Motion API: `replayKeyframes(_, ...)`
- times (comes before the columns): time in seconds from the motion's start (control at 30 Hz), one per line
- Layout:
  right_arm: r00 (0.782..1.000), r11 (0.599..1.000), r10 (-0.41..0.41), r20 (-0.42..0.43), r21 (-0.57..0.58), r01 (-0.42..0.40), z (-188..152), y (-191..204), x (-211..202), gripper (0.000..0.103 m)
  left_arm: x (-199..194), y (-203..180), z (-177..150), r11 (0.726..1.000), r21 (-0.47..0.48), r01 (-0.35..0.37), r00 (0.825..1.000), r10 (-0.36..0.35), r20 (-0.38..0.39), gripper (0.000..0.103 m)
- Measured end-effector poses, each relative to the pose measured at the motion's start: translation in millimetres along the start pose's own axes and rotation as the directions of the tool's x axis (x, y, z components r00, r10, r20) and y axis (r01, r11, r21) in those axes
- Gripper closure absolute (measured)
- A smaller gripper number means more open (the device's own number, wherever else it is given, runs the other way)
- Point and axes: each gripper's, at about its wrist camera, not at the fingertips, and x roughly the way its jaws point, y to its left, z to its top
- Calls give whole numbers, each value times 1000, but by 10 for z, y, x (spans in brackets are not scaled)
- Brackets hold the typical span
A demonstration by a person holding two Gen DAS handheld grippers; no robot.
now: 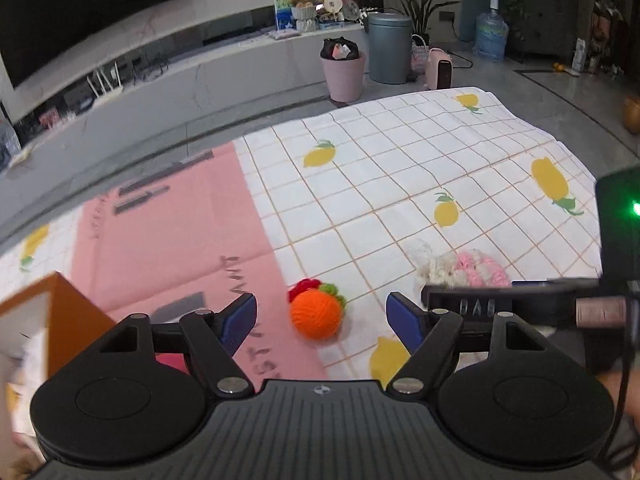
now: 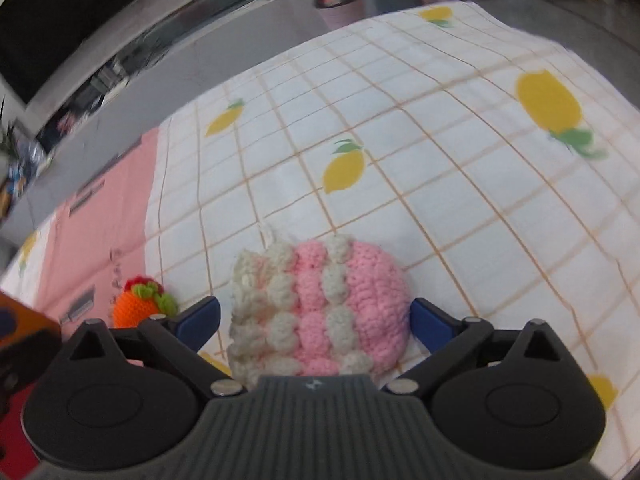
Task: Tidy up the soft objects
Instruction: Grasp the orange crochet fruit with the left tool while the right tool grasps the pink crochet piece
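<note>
An orange crocheted ball [image 1: 316, 316] with red and green trim lies on the lemon-print cloth [image 1: 400, 168]. My left gripper [image 1: 321, 304] hangs just above it, open, the ball in the gap between its blue pads and touching neither. A pink and white crocheted piece [image 2: 320, 304] lies further right. My right gripper [image 2: 315, 306] is open around it, with the blue pads [image 2: 424, 320] close beside its two sides and no squeeze visible. The same piece [image 1: 472, 270] shows in the left wrist view, and the orange ball [image 2: 134, 308] in the right wrist view.
An orange cardboard box [image 1: 56, 312] stands at the near left, on a pink printed sheet [image 1: 168, 240]. Beyond the table's far edge are a pink bin [image 1: 344, 76], a grey bin [image 1: 390, 48], a water bottle [image 1: 490, 36] and a low TV cabinet.
</note>
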Motion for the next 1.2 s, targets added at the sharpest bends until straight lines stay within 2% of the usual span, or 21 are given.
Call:
replayKeyframes(0.13, 998, 996, -65, -6, -65, 65, 2, 17, 61, 4, 181, -1, 25, 998, -56, -5, 1000, 4, -16, 15)
replayKeyframes(0.23, 994, 988, -106, -29, -115, 102, 0, 57, 43, 16, 300, -49, 52, 998, -59, -6, 999, 4, -38, 15)
replayKeyframes(0.33, 994, 987, -101, -37, -132, 95, -7, 34, 17, 22, 410, -89, 57, 997, -66, -27, 997, 23, -70, 15)
replayKeyframes(0.4, 994, 986, -101, -40, -140, 94, -4, 23, -3, 30, 479, -111, 57, 997, -71, -27, 996, 21, -87, 15)
replayKeyframes(0.6, 995, 993, -79, -66, -88, 73, 66, -109, -74, 39, 685, -121, 72, 994, -97, -51, 992, 39, -123, 16)
replayKeyframes(0.67, 994, 994, -96, -56, -52, 93, 93, -202, -121, 43, 726, -165, 65, 994, -58, -88, 991, 82, -110, 24)
replayKeyframes(0.73, 990, 991, -131, -48, -39, 129, 103, -281, -151, 43, 759, -198, 44, 992, -33, -123, 987, 119, -105, 28)
replayKeyframes(0.83, 989, 990, -138, -44, -14, 137, 110, -345, -165, 42, 794, -243, 25, 991, -12, -135, 985, 133, -112, 45)
replayKeyframes(0.87, 990, 991, -137, -45, -12, 136, 110, -343, -166, 42, 803, -254, 16, 991, -8, -133, 984, 132, -118, 47)
replayKeyframes(1.07, 988, 988, -147, -38, -48, 145, 103, -268, -160, 42, 801, -322, -24, 988, 45, -150, 984, 153, -94, 48)
replayKeyframes(1.2, 988, 988, -145, -44, -51, 143, 99, -274, -165, 42, 767, -382, -50, 989, 81, -120, 990, 126, -68, 49)
